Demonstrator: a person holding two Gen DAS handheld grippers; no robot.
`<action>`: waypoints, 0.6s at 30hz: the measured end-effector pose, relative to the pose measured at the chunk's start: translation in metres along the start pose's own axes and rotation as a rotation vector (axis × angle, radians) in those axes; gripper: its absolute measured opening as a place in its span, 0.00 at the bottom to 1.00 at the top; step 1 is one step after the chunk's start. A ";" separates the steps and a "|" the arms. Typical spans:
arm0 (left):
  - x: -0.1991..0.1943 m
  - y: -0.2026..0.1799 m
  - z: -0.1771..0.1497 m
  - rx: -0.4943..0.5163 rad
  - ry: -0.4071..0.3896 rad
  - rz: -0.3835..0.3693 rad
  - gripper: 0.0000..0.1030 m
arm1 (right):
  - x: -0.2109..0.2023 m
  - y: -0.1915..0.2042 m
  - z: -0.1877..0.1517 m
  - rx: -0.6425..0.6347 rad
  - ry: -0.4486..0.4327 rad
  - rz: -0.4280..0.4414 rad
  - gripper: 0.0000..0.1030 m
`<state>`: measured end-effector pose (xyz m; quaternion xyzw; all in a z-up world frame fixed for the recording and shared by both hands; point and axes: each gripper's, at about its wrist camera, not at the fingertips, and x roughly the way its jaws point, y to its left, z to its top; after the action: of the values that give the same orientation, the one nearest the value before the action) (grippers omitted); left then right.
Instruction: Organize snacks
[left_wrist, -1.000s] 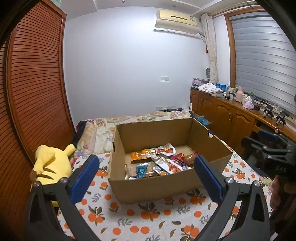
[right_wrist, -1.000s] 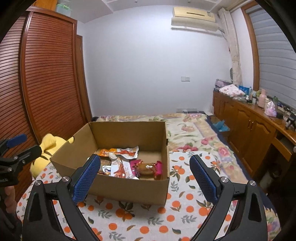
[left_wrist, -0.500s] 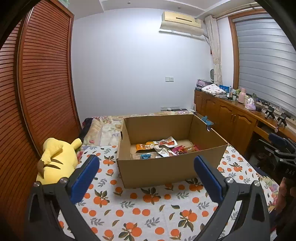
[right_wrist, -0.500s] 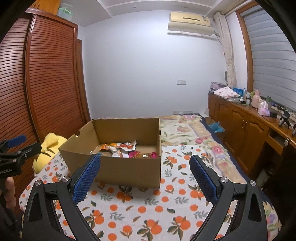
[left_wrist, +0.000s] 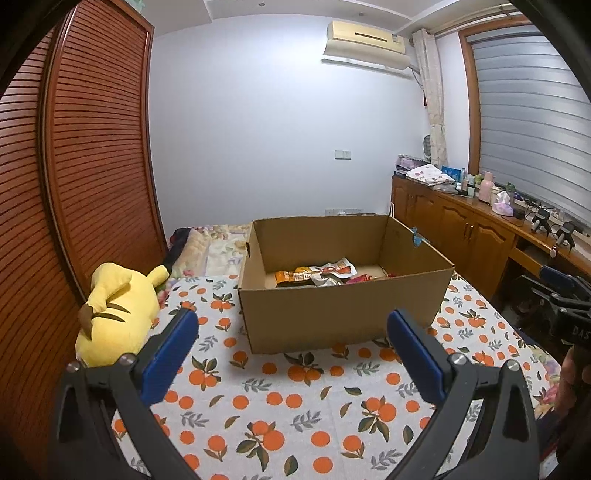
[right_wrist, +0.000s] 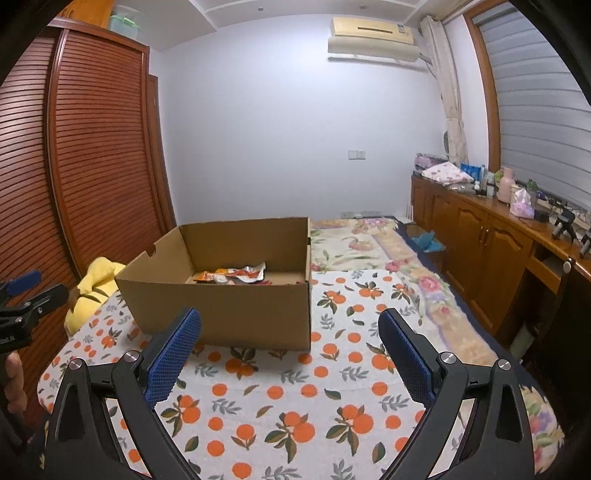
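An open cardboard box (left_wrist: 343, 314) (right_wrist: 236, 314) sits on a bed covered by an orange-print sheet (left_wrist: 295, 406) (right_wrist: 295, 406). Several snack packets (left_wrist: 317, 275) (right_wrist: 236, 275) lie on its floor, partly hidden by the near wall. My left gripper (left_wrist: 291, 343) is open and empty, held back from the box's front. My right gripper (right_wrist: 290, 345) is open and empty too, in front of the box's right corner. Each gripper shows at the edge of the other's view: the right one (left_wrist: 565, 295) and the left one (right_wrist: 26, 295).
A yellow plush toy (left_wrist: 118, 310) (right_wrist: 92, 284) lies left of the box by the slatted wardrobe (left_wrist: 74, 184). A wooden cabinet (right_wrist: 480, 251) with bottles and clutter runs along the right wall. A floral quilt (right_wrist: 369, 243) lies behind the box.
Both grippers have pulled back and sunk lower from the box, so it looks smaller and its near wall hides more of the snacks. Both stay open.
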<state>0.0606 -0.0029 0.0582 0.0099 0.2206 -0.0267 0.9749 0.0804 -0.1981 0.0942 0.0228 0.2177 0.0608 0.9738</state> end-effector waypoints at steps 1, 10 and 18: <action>0.001 0.000 0.000 -0.001 0.003 0.000 1.00 | 0.000 0.000 -0.001 -0.001 0.002 0.000 0.96; 0.006 0.000 -0.008 -0.008 0.015 0.005 1.00 | -0.002 0.005 -0.006 -0.030 -0.008 -0.013 0.96; 0.008 0.002 -0.010 -0.012 0.016 0.006 1.00 | -0.002 0.009 -0.007 -0.036 -0.010 -0.008 0.96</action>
<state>0.0635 -0.0009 0.0462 0.0048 0.2288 -0.0224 0.9732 0.0746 -0.1893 0.0898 0.0045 0.2119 0.0606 0.9754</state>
